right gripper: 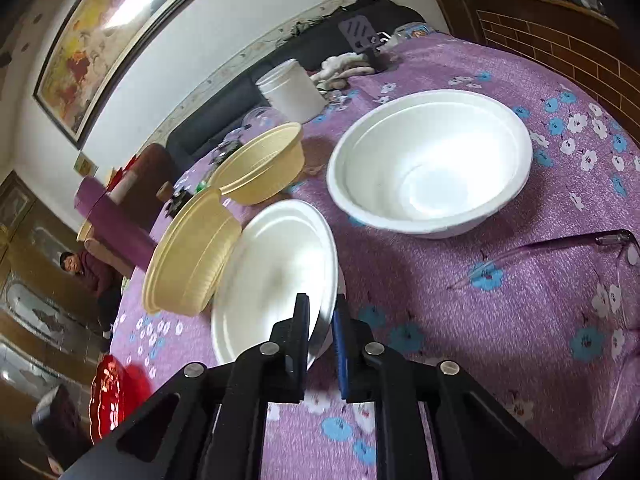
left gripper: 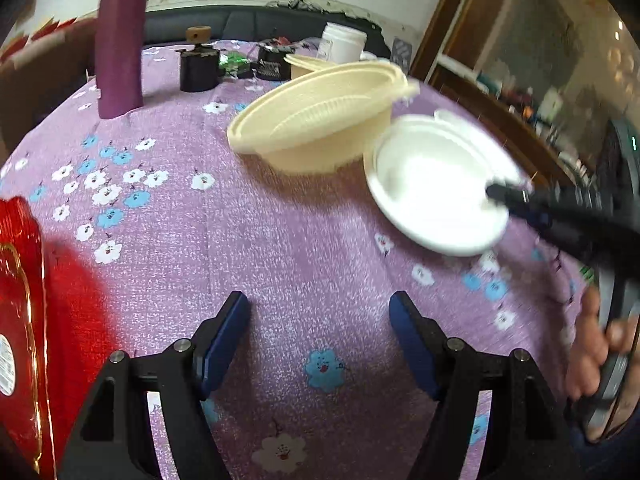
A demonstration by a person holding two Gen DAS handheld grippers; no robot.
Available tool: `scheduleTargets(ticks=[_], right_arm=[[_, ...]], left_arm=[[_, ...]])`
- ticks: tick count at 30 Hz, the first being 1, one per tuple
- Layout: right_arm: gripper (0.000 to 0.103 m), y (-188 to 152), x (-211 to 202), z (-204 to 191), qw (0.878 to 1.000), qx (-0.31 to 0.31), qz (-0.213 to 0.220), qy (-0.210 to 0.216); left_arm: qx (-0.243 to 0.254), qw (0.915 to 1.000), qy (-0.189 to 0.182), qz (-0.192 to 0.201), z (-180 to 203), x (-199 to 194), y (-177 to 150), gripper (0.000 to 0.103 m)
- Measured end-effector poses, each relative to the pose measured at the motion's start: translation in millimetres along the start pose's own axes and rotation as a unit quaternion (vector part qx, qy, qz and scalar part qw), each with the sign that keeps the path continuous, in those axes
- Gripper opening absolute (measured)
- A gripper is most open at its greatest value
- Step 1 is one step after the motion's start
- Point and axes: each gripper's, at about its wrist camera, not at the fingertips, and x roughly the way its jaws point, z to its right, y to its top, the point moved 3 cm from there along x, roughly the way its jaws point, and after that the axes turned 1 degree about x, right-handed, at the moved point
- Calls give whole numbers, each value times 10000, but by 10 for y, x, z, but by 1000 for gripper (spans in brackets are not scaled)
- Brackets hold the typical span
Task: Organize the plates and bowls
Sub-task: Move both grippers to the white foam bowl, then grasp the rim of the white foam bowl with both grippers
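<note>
My right gripper (right gripper: 322, 316) is shut on the near rim of a white plate (right gripper: 276, 272), which is tilted and touches a cream bowl (right gripper: 188, 256) on its left. A second cream bowl (right gripper: 260, 164) stands behind that one. To the right a large white bowl (right gripper: 432, 160) sits upright. In the left wrist view the right gripper (left gripper: 496, 193) reaches in from the right onto the white plate (left gripper: 424, 184), beside the cream bowl (left gripper: 320, 124). My left gripper (left gripper: 320, 312) hangs open over bare cloth, well short of the bowls, with nothing between its fingers.
The round table has a purple flowered cloth (left gripper: 280, 232). A purple cylinder (left gripper: 120, 52), a black jar (left gripper: 198, 66) and a white jar (left gripper: 344, 42) stand at the back. A red box (left gripper: 20, 320) is at the left edge. Clear glasses (right gripper: 616, 264) lie at the right.
</note>
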Motion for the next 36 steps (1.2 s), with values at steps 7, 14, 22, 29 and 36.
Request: scheduleTargets(ticks=[7,14,22,29,36], right_arm=[[11,-374,-277,3,9974,50,-344,633],[11,-595,-535,104,9955,114,-476,806],[14,-629,-576,285,9992,35,-290,261],[15,-656,-605,327,9999,-115,-94,-21],[15,-671,-631,225,9997,-195,28,-149]], left_arm=[[351,9987,-91,364,196,-153,-1,72],[696,9972,-232,132,513,-99,93,73],[785,9966,-246,-31,741,235,225,70],[1262,9917,-237,107,902,288,178,29],[1613,9851,-89,585,979,77,101,30]])
